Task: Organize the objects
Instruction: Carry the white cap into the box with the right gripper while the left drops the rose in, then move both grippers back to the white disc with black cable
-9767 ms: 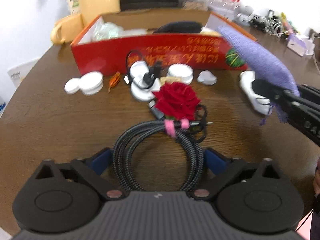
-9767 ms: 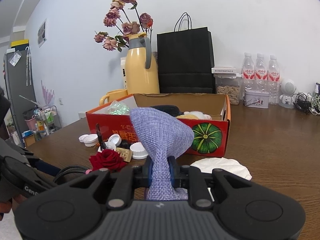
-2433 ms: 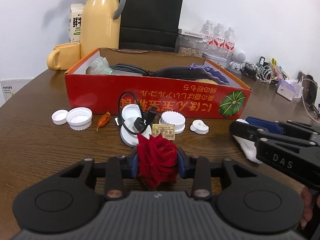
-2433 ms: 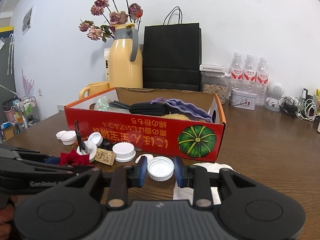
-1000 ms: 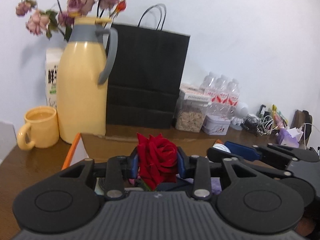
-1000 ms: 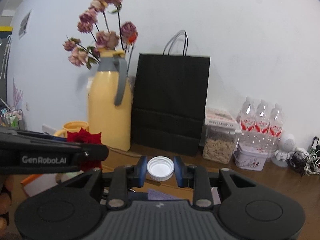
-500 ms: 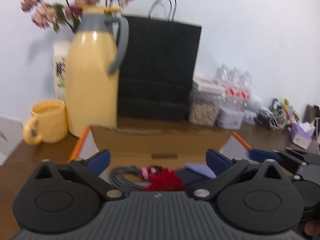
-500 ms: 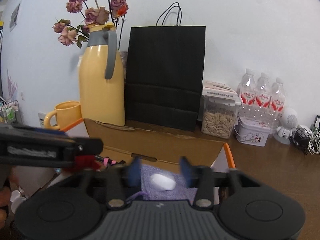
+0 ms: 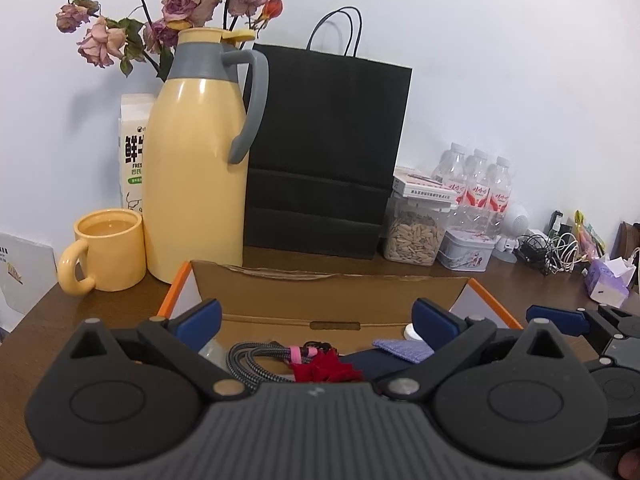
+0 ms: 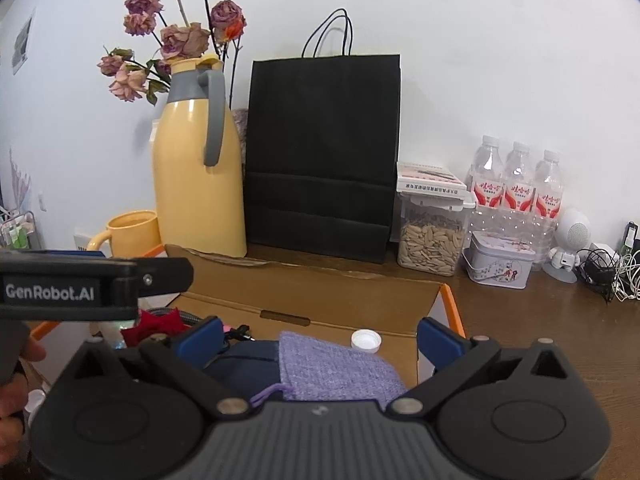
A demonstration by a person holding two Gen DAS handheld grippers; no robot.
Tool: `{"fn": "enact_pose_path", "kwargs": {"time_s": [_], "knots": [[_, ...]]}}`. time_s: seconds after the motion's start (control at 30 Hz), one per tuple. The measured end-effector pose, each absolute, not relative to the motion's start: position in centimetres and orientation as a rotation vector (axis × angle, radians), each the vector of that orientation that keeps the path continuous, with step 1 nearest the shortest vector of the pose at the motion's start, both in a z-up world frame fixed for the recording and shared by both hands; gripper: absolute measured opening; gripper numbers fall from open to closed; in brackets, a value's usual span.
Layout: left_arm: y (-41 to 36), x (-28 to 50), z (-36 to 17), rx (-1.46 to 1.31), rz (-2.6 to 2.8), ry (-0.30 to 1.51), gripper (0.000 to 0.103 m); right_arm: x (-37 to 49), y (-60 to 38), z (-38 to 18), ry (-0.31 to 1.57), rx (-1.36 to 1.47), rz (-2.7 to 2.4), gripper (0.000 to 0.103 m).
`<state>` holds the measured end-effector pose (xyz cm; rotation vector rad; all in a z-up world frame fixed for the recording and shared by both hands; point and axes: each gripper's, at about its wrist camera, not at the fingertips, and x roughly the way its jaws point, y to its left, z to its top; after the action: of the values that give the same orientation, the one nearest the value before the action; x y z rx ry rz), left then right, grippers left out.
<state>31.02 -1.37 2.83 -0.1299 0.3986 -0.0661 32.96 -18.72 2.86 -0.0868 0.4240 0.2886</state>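
Both grippers hover over the open cardboard box (image 9: 320, 292). My left gripper (image 9: 316, 316) is open and holds nothing. Below it, inside the box, the red rose (image 9: 326, 370) lies beside a coiled braided cable (image 9: 256, 360). My right gripper (image 10: 319, 334) has its jaws opening, with nothing between them. Beneath it, the white bottle cap (image 10: 365, 340) rests against the box's far wall next to the purple pouch (image 10: 336, 368). The rose (image 10: 154, 326) also shows at the left in the right wrist view, partly behind the left gripper's finger (image 10: 96, 280).
Behind the box stand a yellow thermos jug (image 9: 196, 160), a yellow mug (image 9: 108, 250), a black paper bag (image 9: 324, 152), a jar of seeds (image 10: 432, 236), water bottles (image 10: 520, 188) and a tin (image 10: 500, 266). Tangled cables (image 10: 608, 268) lie at the far right.
Both grippers opened: the left dropped the red rose and the right dropped the white cap, and both now lie in the box. The views tipped slightly downward.
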Motion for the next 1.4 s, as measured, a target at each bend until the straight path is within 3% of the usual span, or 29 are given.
{"fn": "enact_pose_path", "kwargs": {"time_s": [0.47, 1.07, 1.2, 1.4], "knots": [[0.3, 23.8, 4.5, -0.140, -0.038, 0.377, 0.103, 26.6, -19.4, 5.3, 0.355, -0.082, 0.294, 0.103], [4.1, 15.6, 1.9, -0.101, 0.024, 0.465, 0.103, 17.9, -20.0, 3.8, 0.414, -0.093, 0.299, 0.103], [5.4, 14.4, 0.8, -0.100, 0.046, 0.498, 0.103, 16.7, -18.7, 2.9, 0.433, -0.114, 0.367, 0.091], [6.6, 13.5, -0.7, -0.094, 0.066, 0.541, 0.103, 15.7, -15.2, 1.8, 0.458, -0.169, 0.512, 0.062]]}}
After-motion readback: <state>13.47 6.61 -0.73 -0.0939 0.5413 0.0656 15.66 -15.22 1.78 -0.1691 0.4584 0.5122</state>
